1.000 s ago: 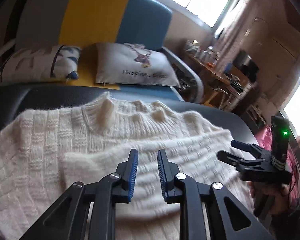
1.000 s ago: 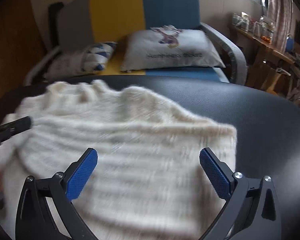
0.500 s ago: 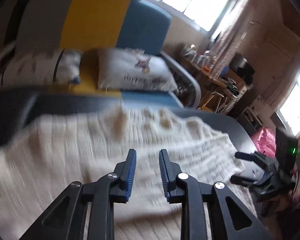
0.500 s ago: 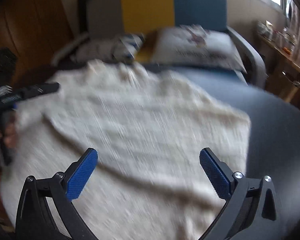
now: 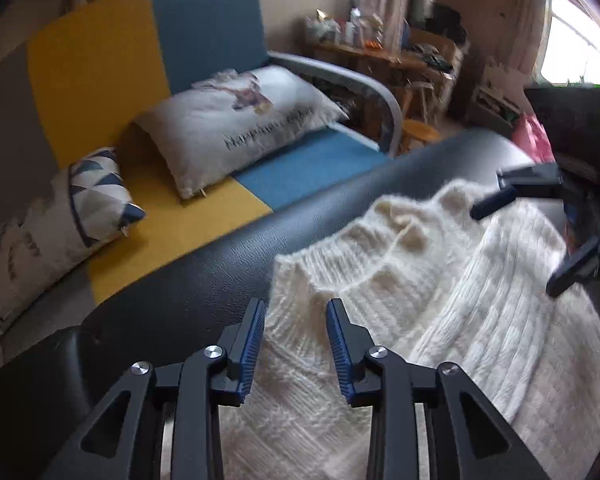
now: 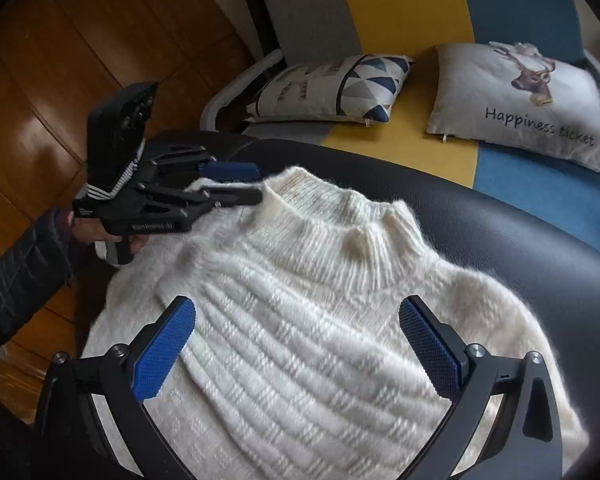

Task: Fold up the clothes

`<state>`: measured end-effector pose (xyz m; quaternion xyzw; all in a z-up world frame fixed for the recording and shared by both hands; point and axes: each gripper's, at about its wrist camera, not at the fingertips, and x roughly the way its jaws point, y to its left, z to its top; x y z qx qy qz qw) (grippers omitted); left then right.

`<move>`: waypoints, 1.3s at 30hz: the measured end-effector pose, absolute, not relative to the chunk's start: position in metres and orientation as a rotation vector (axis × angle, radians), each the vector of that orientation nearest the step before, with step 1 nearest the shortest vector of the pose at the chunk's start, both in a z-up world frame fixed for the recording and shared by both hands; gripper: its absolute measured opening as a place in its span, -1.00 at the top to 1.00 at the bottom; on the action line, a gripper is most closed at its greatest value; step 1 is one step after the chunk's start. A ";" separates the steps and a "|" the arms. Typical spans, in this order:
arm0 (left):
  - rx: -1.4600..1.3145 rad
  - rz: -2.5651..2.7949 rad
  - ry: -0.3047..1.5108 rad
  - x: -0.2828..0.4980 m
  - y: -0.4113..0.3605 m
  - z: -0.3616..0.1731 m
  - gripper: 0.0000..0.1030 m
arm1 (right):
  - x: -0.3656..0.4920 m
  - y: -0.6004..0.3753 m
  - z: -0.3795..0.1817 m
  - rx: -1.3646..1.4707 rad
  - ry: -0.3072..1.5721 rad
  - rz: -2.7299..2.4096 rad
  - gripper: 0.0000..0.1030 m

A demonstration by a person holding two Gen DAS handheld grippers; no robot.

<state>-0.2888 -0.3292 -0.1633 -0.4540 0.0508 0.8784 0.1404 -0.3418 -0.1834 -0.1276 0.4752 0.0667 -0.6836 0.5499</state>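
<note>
A fluffy white knit sweater (image 6: 300,320) lies face up on a black leather surface (image 6: 500,232), collar toward the sofa, with a sleeve folded across its front. My left gripper (image 5: 296,320) hovers over the sweater's (image 5: 420,300) shoulder edge, left of the collar. Its jaws are opening; knit shows between them, but the pads do not press on it. In the right wrist view the left gripper (image 6: 240,183) sits at the sweater's far left shoulder. My right gripper (image 6: 296,320) stands wide open above the chest, holding nothing. It also shows as the right gripper (image 5: 540,232) in the left wrist view.
Behind the leather surface (image 5: 220,264) stands a grey, yellow and blue sofa (image 5: 100,60) with a deer-print pillow (image 6: 520,96) and a triangle-pattern pillow (image 6: 332,88). A wooden floor (image 6: 40,80) lies to the left. A person's dark sleeve (image 6: 16,272) holds the left gripper.
My left gripper has moved left to the sweater's shoulder edge, rolled, and its jaws have widened. My right gripper has swung toward the collar and stayed wide open.
</note>
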 end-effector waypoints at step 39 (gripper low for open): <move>-1.330 2.389 -0.425 -0.349 -0.269 -0.165 0.34 | -0.357 -0.120 -0.146 1.138 0.052 -1.865 -1.00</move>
